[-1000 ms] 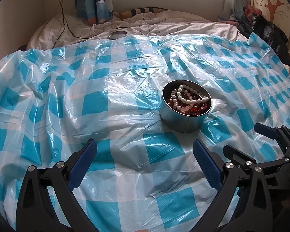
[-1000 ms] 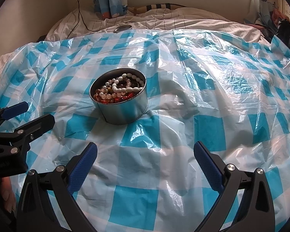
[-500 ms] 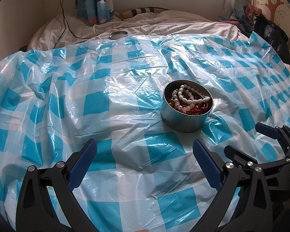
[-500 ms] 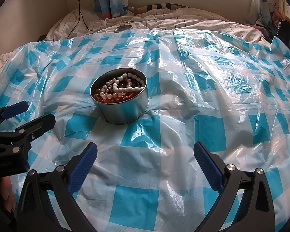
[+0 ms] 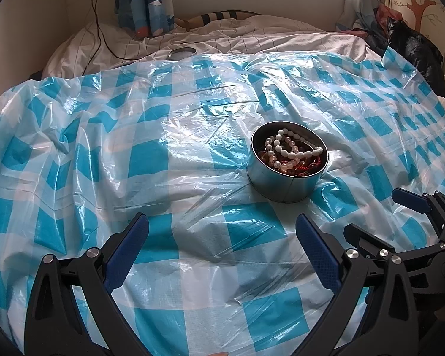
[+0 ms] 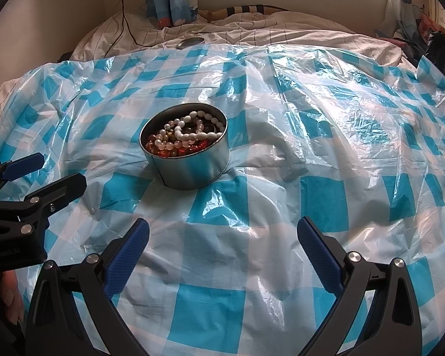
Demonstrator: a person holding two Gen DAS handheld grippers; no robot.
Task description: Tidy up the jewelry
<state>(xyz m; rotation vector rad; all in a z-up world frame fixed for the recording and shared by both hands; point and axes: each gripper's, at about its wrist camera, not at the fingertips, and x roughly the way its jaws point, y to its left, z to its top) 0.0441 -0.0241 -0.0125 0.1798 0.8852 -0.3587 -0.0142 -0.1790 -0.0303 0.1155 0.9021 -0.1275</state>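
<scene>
Blue-padded left gripper (image 5: 222, 234) hangs spread and empty over the crinkled blue-and-white checked plastic sheet (image 5: 151, 160). Ahead and to its right sits the round silver metal tin (image 5: 284, 182), heaped with tangled white, pink and red bead strands (image 5: 290, 151). Further right, the right gripper (image 6: 222, 237) is likewise released. On slippery plastic over soft bedding the tin could tip or skid if a tangled strand is pulled.

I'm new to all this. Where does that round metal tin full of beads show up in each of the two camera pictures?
Left wrist view: the tin sits right of centre on the blue checked plastic sheet, ahead of the right-hand finger.
Right wrist view: the tin sits left of centre, ahead of the left-hand finger.
Shared landmark: the round metal lid on the bedding at the sheet's far edge.
</scene>
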